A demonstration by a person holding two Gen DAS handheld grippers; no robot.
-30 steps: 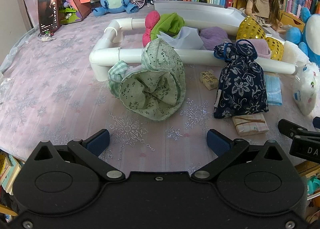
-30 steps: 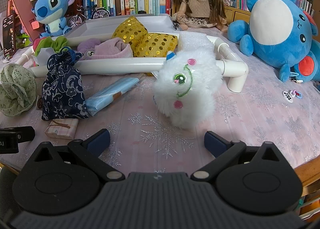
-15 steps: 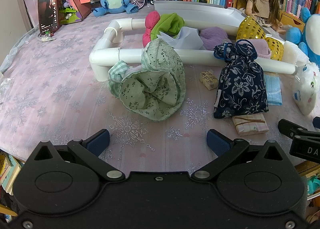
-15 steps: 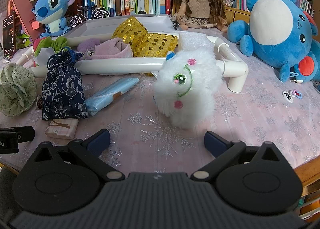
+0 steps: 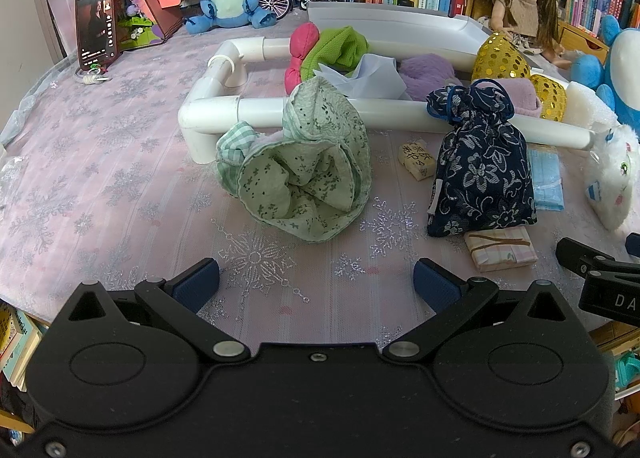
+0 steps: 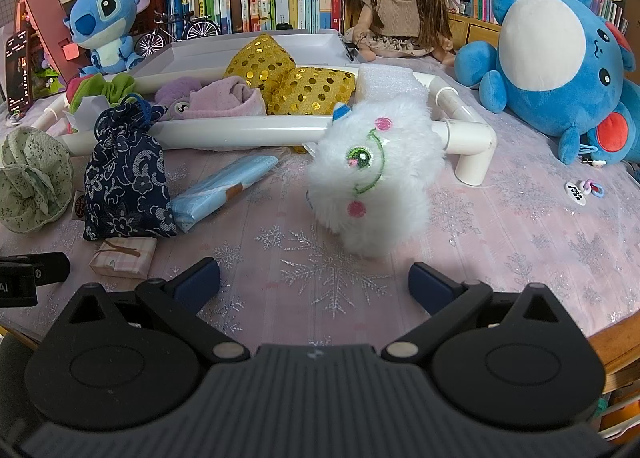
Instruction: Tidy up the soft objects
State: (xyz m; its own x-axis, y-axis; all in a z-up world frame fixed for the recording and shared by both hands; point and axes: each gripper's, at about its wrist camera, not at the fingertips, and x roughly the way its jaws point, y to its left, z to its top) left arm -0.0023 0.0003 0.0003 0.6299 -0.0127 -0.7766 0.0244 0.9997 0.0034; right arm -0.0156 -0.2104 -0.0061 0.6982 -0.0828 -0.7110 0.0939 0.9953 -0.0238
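A: Widest first: pink snowflake tablecloth (image 5: pixel 120 186), and on it a white pipe frame (image 5: pixel 400 114) fencing in gold sequin cushions (image 6: pixel 288 78), a purple plush (image 5: pixel 428 68), and pink and green cloth bundles (image 5: pixel 340 46).

B: Outside the frame, on the near side?

A: White fluffy plush (image 6: pixel 372 178), leaning against the front pipe near its right corner. Then green floral fabric bundle (image 5: pixel 304 174), touching the same pipe toward the left. Navy floral drawstring pouch (image 5: pixel 480 166) between them, upright.

B: Smaller pieces?

A: Light blue packet (image 6: pixel 224 188) just beside the pouch; small wrapped plaid parcel (image 5: pixel 502 252) at the pouch's foot.

B: Grippers?

A: Left gripper (image 5: pixel 316 280) spread wide, empty, facing the green bundle but apart from it. Right gripper (image 6: pixel 314 278) likewise spread, empty, just short of the white plush.
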